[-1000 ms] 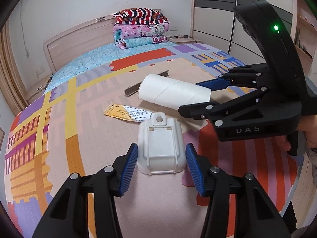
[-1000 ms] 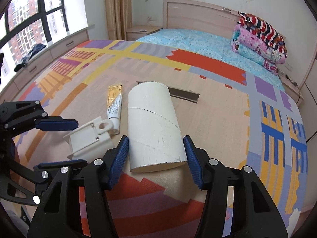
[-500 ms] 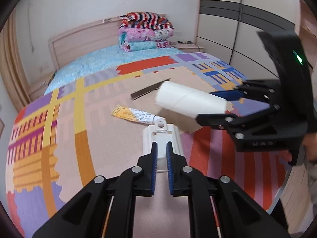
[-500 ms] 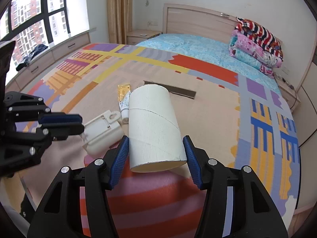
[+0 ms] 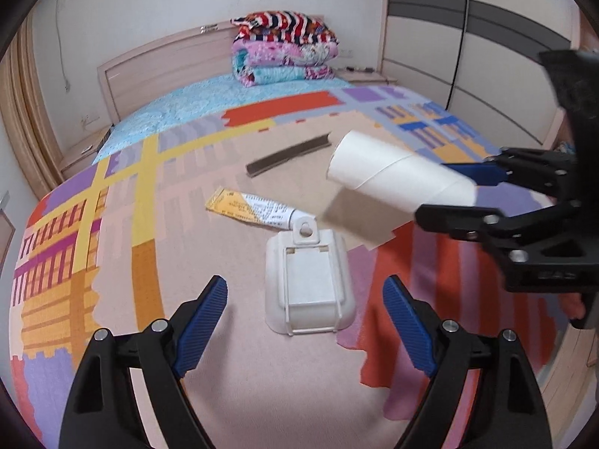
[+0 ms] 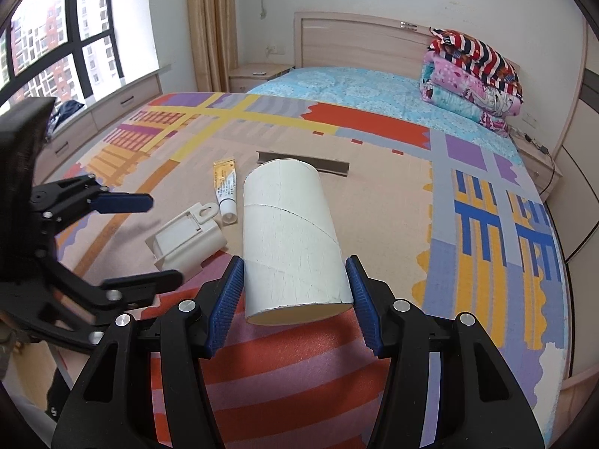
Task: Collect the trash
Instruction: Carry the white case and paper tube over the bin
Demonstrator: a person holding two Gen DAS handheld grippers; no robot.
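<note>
**A:** Starting with the left wrist view: how does the left gripper stand?

**B:** Its jaws are spread wide and have just been opening. The white plastic case lies flat on the patterned bed cover between the blue pads, nearer the right pad, and neither pad touches it.

**A:** What lies beyond its tips?

**B:** Just past the case's hanging tab is a yellow and white tube, its cap end almost touching the tab. Further ahead lies a dark strip, and far ahead folded quilts are stacked by the headboard. Up to the right, the right gripper holds a white cardboard roll above the cover.

**A:** And the right wrist view?

**B:** The right gripper is pinching the white cardboard roll across its near end, both pads pressed to its sides. The roll points forward and away from the camera.

**A:** What is around it?

**B:** Down to the left, the white plastic case rests on the bed cover, with the left gripper spread around it, one finger above and one below in the picture. The tube lies just beyond the case, and the dark strip shows behind the roll's far end. The quilts sit far ahead to the right.
</note>
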